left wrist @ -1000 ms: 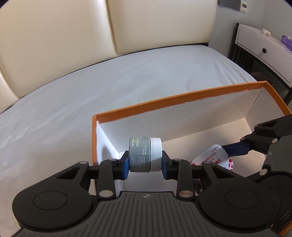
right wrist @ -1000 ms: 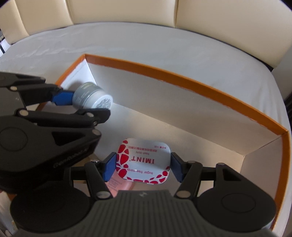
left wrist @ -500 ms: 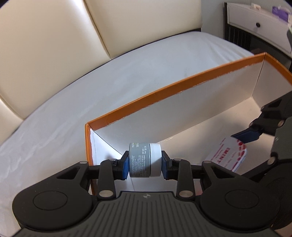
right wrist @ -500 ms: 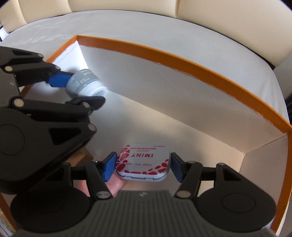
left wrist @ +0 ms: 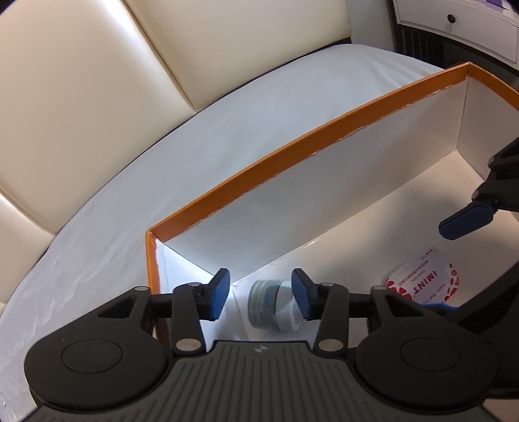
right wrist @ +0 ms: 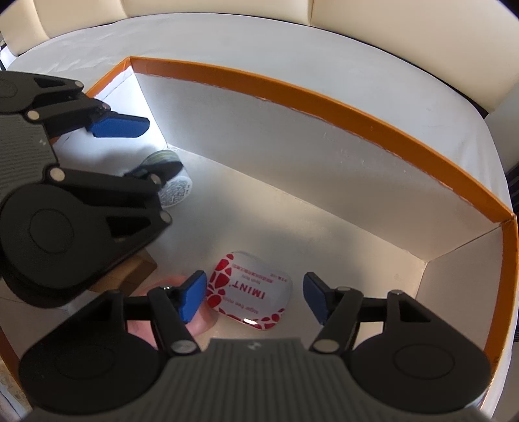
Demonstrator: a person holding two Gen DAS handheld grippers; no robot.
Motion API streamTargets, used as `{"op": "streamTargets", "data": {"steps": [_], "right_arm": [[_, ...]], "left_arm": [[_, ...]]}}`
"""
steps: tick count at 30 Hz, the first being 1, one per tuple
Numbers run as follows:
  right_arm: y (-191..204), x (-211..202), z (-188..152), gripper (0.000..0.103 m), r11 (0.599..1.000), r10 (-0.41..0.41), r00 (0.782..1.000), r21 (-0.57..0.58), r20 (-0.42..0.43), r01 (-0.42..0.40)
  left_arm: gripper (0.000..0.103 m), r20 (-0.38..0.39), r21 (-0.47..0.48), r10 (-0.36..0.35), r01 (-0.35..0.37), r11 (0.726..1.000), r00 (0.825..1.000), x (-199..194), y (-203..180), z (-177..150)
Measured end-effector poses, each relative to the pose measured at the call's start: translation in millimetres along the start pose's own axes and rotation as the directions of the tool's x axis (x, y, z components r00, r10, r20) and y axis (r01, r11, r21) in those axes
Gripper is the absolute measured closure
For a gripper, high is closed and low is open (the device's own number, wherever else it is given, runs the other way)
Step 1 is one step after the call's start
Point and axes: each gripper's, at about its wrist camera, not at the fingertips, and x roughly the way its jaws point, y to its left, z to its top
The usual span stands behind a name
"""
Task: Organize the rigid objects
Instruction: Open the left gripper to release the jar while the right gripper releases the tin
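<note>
While grippers gape, box [right wrist: 324,107] holds jar [left wrist: 272,305], tin [right wrist: 253,298]

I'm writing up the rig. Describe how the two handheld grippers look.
Both are alike. The left gripper and right gripper have matte black linkage arms with silver pivot pins, blue pads on the fingertips, round black side discs, and a ribbed dark grey body with a small emblem. No cables or sleeves show.

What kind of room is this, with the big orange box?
Probably a bedroom. The orange box sits on a white sheet like a bed's, a padded cream headboard stands behind, and a white drawer unit is beside it.
</note>
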Motion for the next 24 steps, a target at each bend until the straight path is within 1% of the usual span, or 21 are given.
{"op": "streamTargets", "data": {"steps": [1,3,4,9,14,16,18,20,24], "right_arm": [[-0.1,0.1,0.1,0.037,1.000,0.000,1.000,0.003,0.000,0.000],[-4.0,2.8,2.6,0.037,1.000,-0.003,1.000,0.003,0.001,0.003],[-3.2,2.5,2.8,0.037,1.000,-0.006,1.000,-0.002,0.002,0.006],[0.6,-3.1,-1.0,0.032,1.000,-0.014,1.000,-0.018,0.011,0.014],[6.2,-8.5,-2.2,0.032,0.999,-0.031,0.999,-0.029,0.018,0.031],[6.7,-11.5,-2.9,0.032,0.999,-0.032,0.999,-0.023,0.023,0.032],[6.0,-15.8,-3.4,0.032,0.999,-0.035,0.999,-0.008,0.038,0.035],[4.8,-20.8,-4.6,0.032,0.999,-0.034,0.998,0.006,0.053,0.033],[5.0,-36.3,-9.2,0.032,0.999,-0.034,0.994,0.027,0.105,0.031]], "left_arm": [[0.039,0.005,0.004,-0.006,0.006,1.000,1.000,1.0,-0.5,-0.2],[0.020,0.028,0.007,0.006,-0.007,1.000,1.000,-0.6,-1.1,-2.8],[0.018,0.033,0.008,0.015,-0.016,1.000,0.999,-1.5,-1.7,-3.9],[0.015,0.058,0.011,0.050,-0.051,0.999,0.997,-9.4,-3.7,-4.9],[0.015,0.079,-0.062,0.006,-0.001,0.998,0.997,-18.6,5.2,-3.4],[0.016,0.094,-0.088,0.006,0.002,0.996,0.996,-24.7,8.4,-5.4],[0.022,0.115,-0.124,0.005,0.009,0.992,0.993,-32.9,11.6,-5.0],[0.023,0.133,-0.173,-0.020,0.044,0.984,0.991,-44.6,18.2,-6.0],[0.026,0.153,-0.274,-0.087,0.127,0.953,0.984,-66.7,31.5,-11.5]]}}
